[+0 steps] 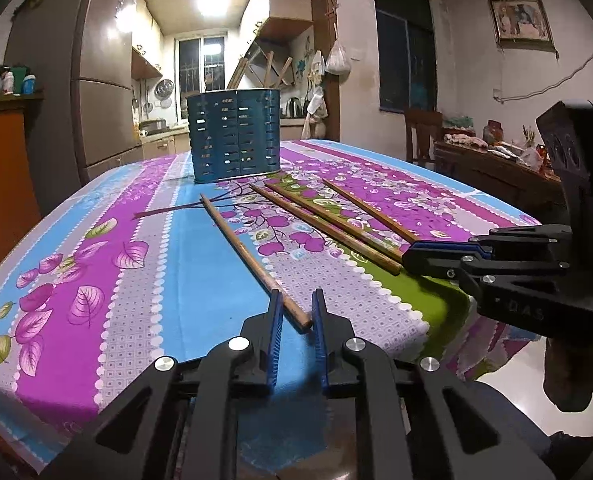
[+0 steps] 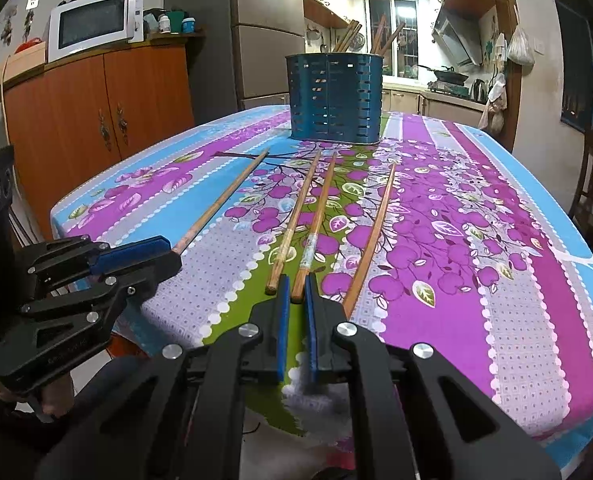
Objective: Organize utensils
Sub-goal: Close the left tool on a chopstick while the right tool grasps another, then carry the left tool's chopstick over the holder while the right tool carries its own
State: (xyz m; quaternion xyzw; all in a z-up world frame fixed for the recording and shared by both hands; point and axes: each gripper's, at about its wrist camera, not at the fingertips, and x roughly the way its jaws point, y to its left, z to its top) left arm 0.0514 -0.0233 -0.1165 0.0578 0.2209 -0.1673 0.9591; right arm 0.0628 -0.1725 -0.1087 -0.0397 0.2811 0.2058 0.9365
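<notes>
Behind holder (image 1: 236, 136) rim, chopstick (image 1: 238, 72) lower ends

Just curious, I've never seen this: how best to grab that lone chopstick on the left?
Grip the lone chopstick at its thick near end, left hand-held gripper coming from the table's near edge, a pad on each side. It lies flat, pointing away toward the blue holder, that end nearest.

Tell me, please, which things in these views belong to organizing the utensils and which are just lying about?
Part of the job:
- four loose chopsticks on the tablecloth, e.g.
- blue slotted utensil holder, chopsticks already in it
- left gripper, shut on the leftmost chopstick
- right gripper, shut on a middle chopstick

Just lying about:
- microwave
- wooden cabinet
- fridge
- framed picture
</notes>
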